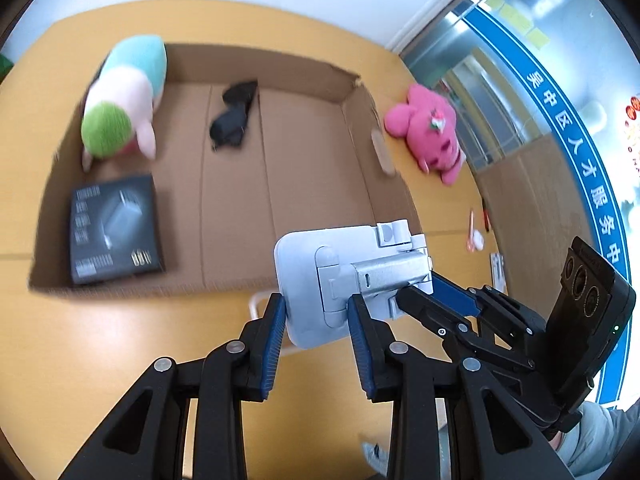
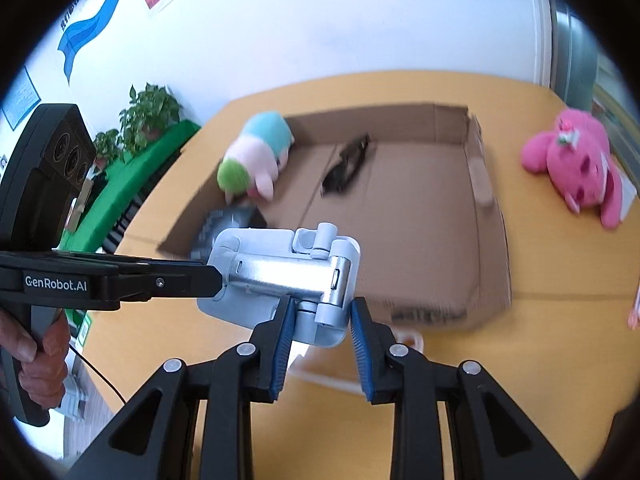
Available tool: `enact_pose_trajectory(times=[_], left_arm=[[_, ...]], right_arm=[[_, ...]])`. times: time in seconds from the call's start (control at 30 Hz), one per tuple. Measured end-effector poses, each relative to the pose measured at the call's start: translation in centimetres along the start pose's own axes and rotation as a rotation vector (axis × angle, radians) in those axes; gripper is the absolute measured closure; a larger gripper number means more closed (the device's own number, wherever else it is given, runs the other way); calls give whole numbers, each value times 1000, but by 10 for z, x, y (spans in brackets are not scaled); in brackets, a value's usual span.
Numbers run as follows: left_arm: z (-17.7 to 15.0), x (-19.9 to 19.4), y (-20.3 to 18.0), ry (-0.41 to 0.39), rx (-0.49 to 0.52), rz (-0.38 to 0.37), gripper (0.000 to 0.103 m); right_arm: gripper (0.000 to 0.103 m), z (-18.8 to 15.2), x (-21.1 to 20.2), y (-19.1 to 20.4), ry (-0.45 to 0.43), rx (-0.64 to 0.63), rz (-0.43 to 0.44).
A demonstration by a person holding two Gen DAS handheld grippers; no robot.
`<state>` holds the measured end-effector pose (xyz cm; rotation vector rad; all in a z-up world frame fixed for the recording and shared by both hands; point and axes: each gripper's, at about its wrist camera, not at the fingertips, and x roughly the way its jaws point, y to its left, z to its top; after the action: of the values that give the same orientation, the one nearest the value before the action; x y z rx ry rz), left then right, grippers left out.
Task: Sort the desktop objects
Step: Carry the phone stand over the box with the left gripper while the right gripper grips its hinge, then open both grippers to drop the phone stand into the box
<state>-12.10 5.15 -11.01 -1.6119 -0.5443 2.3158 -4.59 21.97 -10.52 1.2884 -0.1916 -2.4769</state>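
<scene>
white stand [image 1: 320, 280] – clamped between 2 grippers' jaws

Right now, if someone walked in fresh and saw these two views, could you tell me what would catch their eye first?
Probably the white folding stand, held in the air between both tongs, the left tongs and the right tongs, just in front of the open cardboard box. Next, the pastel plush toy in the box's far left corner, and the pink plush bear lying on the yellow table, right of the box.
</scene>
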Motion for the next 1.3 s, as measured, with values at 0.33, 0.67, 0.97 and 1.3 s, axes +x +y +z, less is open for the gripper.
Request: enact_pose_trajectory(times=[0.33,0.67,0.97,1.3], left_arm=[[69,37,51,42,4,3,70],[87,111,97,200,-56,48,70],[77,136,104,280,-50,128,68],[75,81,79,132,17,254,55]], right_arm=[[76,53,68,-7,43,52,-12],[76,57,160,-27,258,118,-27],[76,44,197,-27,385,129,-44],[43,53,146,-26,309,157,-79]])
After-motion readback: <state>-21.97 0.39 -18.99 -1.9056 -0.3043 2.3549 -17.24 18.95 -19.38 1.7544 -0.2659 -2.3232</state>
